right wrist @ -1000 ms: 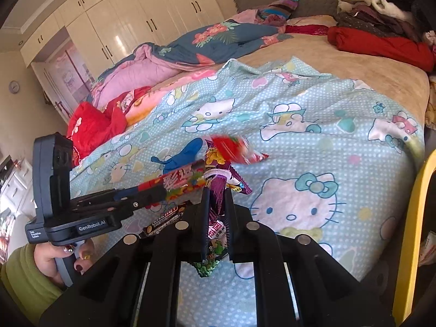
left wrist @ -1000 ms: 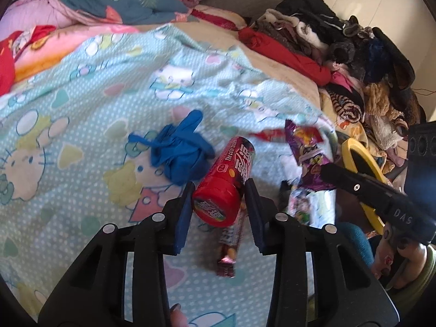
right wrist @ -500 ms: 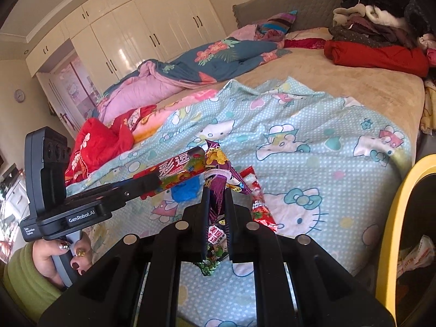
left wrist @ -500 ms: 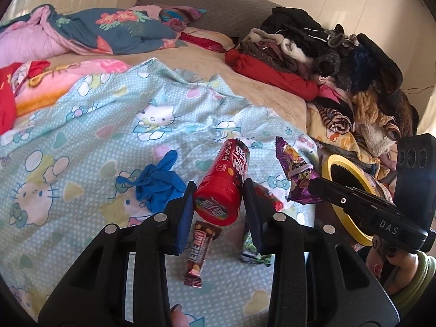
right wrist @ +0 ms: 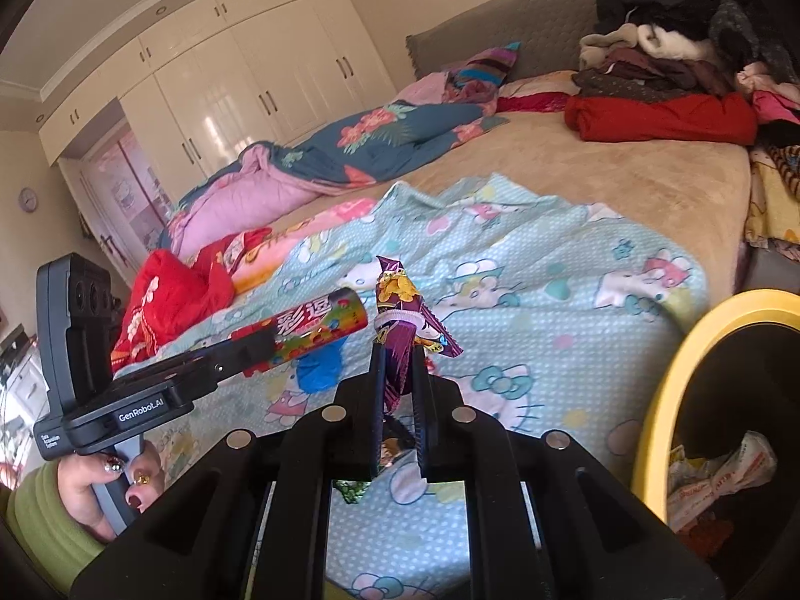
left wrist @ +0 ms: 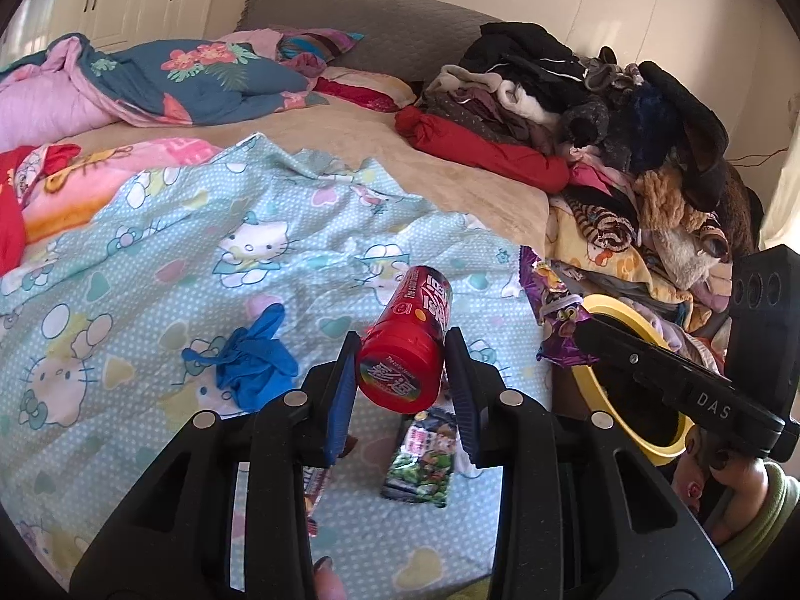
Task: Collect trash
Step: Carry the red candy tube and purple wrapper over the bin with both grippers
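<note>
My left gripper (left wrist: 400, 350) is shut on a red candy tube (left wrist: 407, 347), held lifted above the bed with its cap toward the camera. The same tube (right wrist: 320, 325) shows in the right wrist view at centre left. My right gripper (right wrist: 397, 350) is shut on a purple snack wrapper (right wrist: 400, 315), which stands up between the pads; the wrapper (left wrist: 555, 310) also appears at right in the left wrist view. A yellow-rimmed bin (right wrist: 665, 400) stands at the bed's right edge with crumpled trash inside. A green wrapper (left wrist: 425, 455) and a candy bar wrapper (left wrist: 315, 490) lie on the blanket below.
A blue glove (left wrist: 255, 360) lies on the cartoon-cat blanket (left wrist: 150, 260). A clothes heap (left wrist: 625, 125) fills the bed's far right. Quilts (right wrist: 350, 150) and a red bundle (right wrist: 170, 295) lie at the left. Wardrobes (right wrist: 225, 95) line the far wall.
Both grippers have risen from the blanket with their loads. The purple wrapper has moved right toward the yellow bin. More of the bed and wall shows.
</note>
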Available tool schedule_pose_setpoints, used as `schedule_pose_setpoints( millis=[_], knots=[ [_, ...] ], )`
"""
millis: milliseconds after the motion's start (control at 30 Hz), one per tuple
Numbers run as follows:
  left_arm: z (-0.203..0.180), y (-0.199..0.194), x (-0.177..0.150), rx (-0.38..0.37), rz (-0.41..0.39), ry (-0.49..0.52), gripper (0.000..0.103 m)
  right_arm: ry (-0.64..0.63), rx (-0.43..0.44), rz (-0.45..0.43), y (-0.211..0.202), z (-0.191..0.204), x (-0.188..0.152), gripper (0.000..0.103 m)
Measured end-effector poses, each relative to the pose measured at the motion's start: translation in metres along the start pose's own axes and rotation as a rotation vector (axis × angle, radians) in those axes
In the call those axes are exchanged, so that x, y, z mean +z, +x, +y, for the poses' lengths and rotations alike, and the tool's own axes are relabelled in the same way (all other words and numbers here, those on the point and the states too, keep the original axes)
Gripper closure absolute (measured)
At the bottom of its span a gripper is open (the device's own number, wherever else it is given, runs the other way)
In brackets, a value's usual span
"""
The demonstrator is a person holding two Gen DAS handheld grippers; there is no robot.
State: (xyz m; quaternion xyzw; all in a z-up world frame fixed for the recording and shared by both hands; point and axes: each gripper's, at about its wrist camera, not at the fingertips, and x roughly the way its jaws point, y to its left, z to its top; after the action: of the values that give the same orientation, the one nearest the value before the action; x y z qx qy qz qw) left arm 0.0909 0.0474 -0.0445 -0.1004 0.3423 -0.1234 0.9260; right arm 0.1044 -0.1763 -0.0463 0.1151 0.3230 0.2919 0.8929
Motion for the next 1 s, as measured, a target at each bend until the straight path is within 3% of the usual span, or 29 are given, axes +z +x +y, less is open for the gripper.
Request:
schedule_pose_setpoints(
  millis=[400, 533, 1000],
  knots=[
    [-0.036, 0.002, 0.004, 0.018, -0.005, 0.075, 0.077, 0.035, -0.042, -0.053, -0.031, -0.025, 0.002, 0.093],
    [-0.034, 0.004, 0.004, 0.015, 0.001, 0.055, 0.077, 0.041, -0.052, -0.062, -0.038, -0.032, 0.002, 0.093],
    [-0.084, 0.014, 0.013, -0.057, -0.01, 0.112, 0.077, 0.132, -0.131, -0.119, -0.071, -0.078, 0.002, 0.093]
  ],
)
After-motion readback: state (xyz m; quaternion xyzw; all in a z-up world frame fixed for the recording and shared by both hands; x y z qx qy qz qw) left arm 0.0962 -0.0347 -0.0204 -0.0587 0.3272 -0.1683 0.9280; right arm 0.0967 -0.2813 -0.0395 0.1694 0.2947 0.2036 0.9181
